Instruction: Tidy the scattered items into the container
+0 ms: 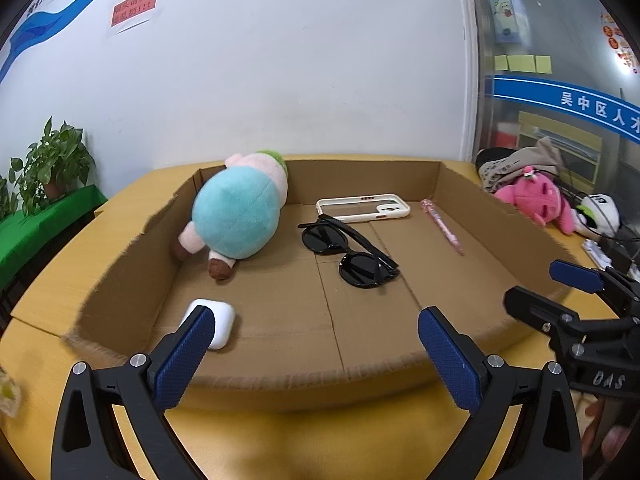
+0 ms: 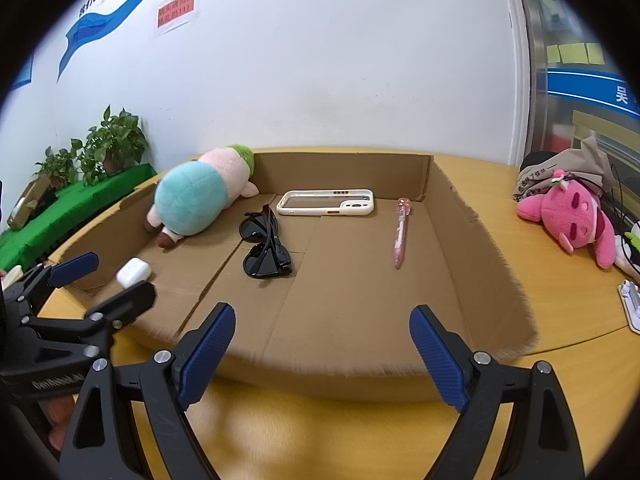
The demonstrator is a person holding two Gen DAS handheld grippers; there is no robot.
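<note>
While both tools (image 1: 316, 344) (image 2: 322, 340) gape, box (image 1: 120, 264) has 1 plush (image 1: 236, 216), 1 sunglasses (image 1: 348, 252).

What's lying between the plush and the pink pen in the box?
The black sunglasses and, farther back, the white phone case lie between the plush and pink pen; the right wrist view shows it best.

Black grippers (image 1: 316, 340); blue ribbed pads (image 2: 206, 354) (silver screws).

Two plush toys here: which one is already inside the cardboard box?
The teal-and-pink plush, against the box's far left wall. The pink plush lies outside on the table.
</note>
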